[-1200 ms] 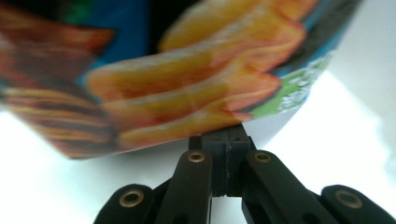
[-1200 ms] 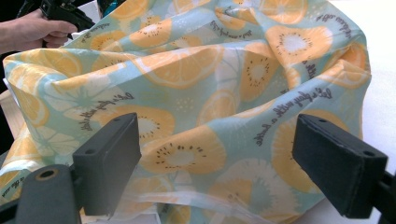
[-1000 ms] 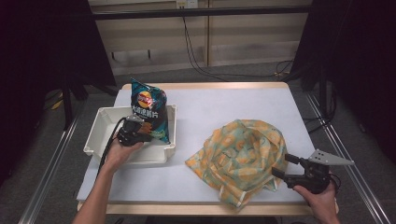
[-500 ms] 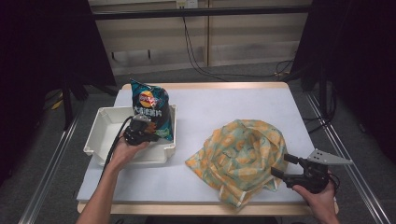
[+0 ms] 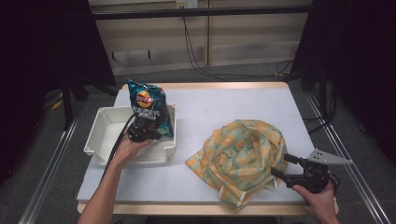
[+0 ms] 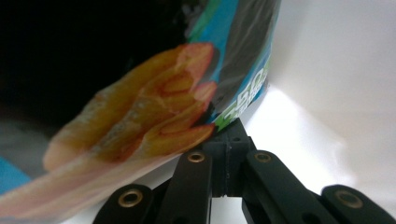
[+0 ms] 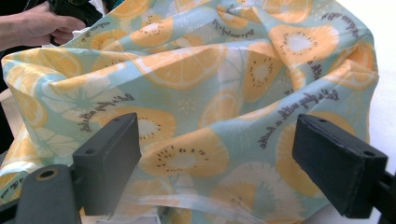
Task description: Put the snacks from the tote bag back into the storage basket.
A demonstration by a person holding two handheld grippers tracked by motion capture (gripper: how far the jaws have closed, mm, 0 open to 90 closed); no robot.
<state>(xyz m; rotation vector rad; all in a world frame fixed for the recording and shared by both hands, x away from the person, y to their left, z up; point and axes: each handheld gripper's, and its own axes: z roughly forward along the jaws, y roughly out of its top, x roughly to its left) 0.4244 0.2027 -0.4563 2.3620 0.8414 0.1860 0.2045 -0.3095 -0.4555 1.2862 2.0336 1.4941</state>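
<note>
High view: a crinkly blue-and-teal foil snack bag (image 5: 150,108) w/ an orange logo is held upright over the white rectangular plastic bin (image 5: 103,128) at the tabletop's left. The left gripper (image 5: 144,129) is clamped shut on the bag's lower edge, so the bag rises straight above the gripper, long axis vertical, bottom just inside the bin's right half. The left hand is thus the one on the bag; the right is well apart. In the left gripper view, the pinched seam (image 6: 223,122) sits at the closed tips, printed chips alongside. The right gripper (image 5: 281,165) lies level at the tabletop's (image 5: 243,100) front right, jaws spread wide, nothing held, aimed at a crumpled pale-teal cloth w/ orange citrus print (image 5: 243,156), which lies just ahead of it.
</note>
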